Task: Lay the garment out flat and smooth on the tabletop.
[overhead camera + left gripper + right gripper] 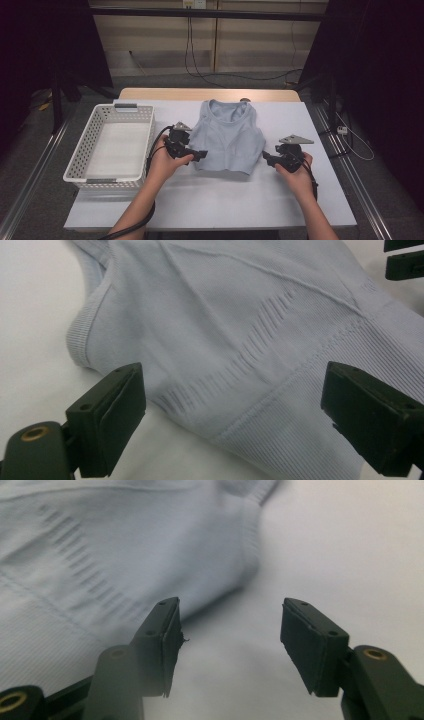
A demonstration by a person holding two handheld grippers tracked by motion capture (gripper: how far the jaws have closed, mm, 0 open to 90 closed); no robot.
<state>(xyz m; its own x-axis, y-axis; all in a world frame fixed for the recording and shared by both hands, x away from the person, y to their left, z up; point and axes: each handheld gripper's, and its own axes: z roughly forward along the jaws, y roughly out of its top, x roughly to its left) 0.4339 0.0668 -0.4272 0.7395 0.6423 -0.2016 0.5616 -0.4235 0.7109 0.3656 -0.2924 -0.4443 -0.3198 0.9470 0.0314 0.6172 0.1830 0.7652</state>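
Garments are counted at one: a single pale blue-grey crop top (227,137) is laid flat near the middle of the white table (225,200), neckline away from the person. One white perforated basket (112,147) is seen to its left, well apart. Two grippers are held, one in each hand. The left gripper (199,155) is set at the top's lower left corner, its jaws spread wide with cloth between them but not clamped. The right gripper (269,158) is held just beside the lower right corner, jaws parted over bare table, nothing gripped.
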